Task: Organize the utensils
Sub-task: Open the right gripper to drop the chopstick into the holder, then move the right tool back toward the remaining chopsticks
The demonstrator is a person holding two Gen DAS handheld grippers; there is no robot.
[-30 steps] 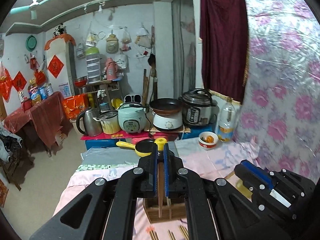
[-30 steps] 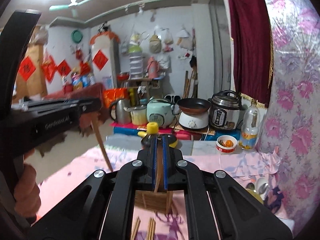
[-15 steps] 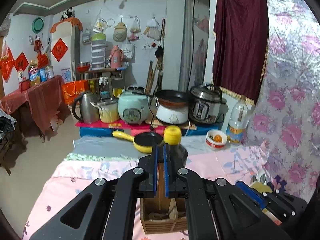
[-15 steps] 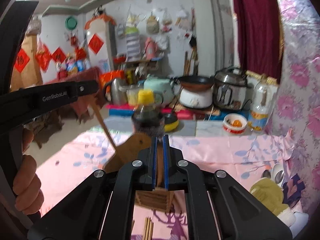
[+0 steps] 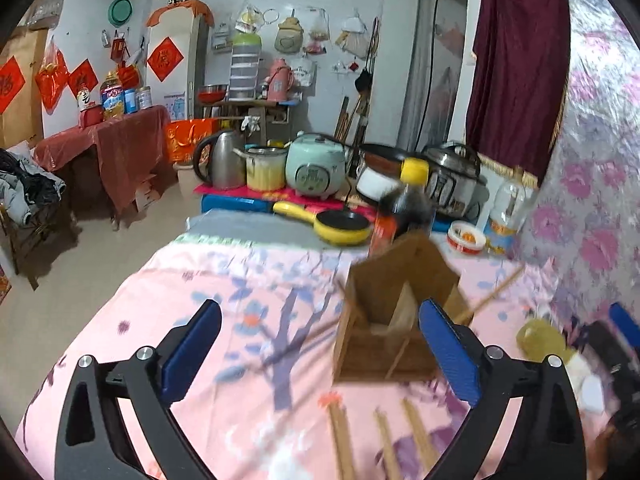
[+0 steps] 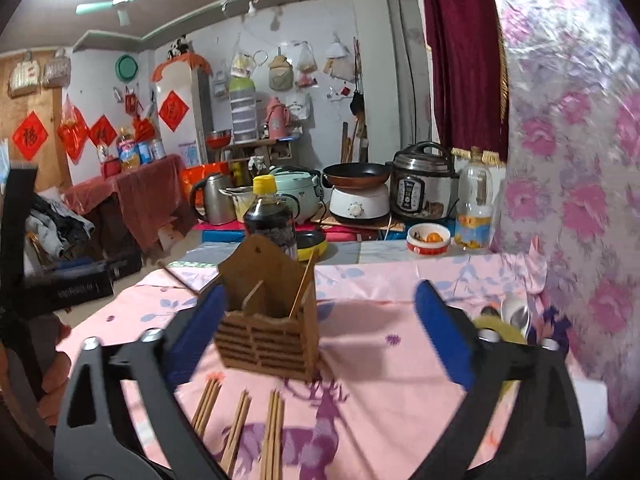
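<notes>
Left wrist view: red diamond papers on the far wall carry a character too blurred to read, and no label on the pots is legible. The left gripper (image 5: 320,354) has its blue-padded jaws spreading apart with nothing pressed between them; a second ago they were clamped on a wooden stick. The brown slatted wooden utensil holder (image 5: 386,312) stands on the pink flowered tablecloth (image 5: 224,300), with its right side behind the right blue pad. Thin wooden chopsticks (image 5: 494,294) stick out of the holder, one slanting right, and three more bundles of loose chopsticks (image 5: 380,436) lie on the cloth nearer the camera than the holder. A dark sauce bottle with a yellow cap (image 5: 412,200) stands right behind the holder, and a yellow frying pan (image 5: 340,226) lies left of the bottle. The view sits lower than before.

Right wrist view: the other gripper's black body at the left edge bears white lettering, smeared here. The right gripper (image 6: 316,328) is likewise letting go, jaws widening, nothing pinched; earlier it too held a stick. The utensil holder (image 6: 266,328) stands just inside the left pad, partly covering it, with chopsticks (image 6: 302,288) upright inside. Three bundles of loose chopsticks (image 6: 240,420) lie in front of the holder. The sauce bottle (image 6: 270,220) stands behind it. A red-rimmed bowl holding something orange (image 6: 428,238) sits behind and right of the holder.
</notes>
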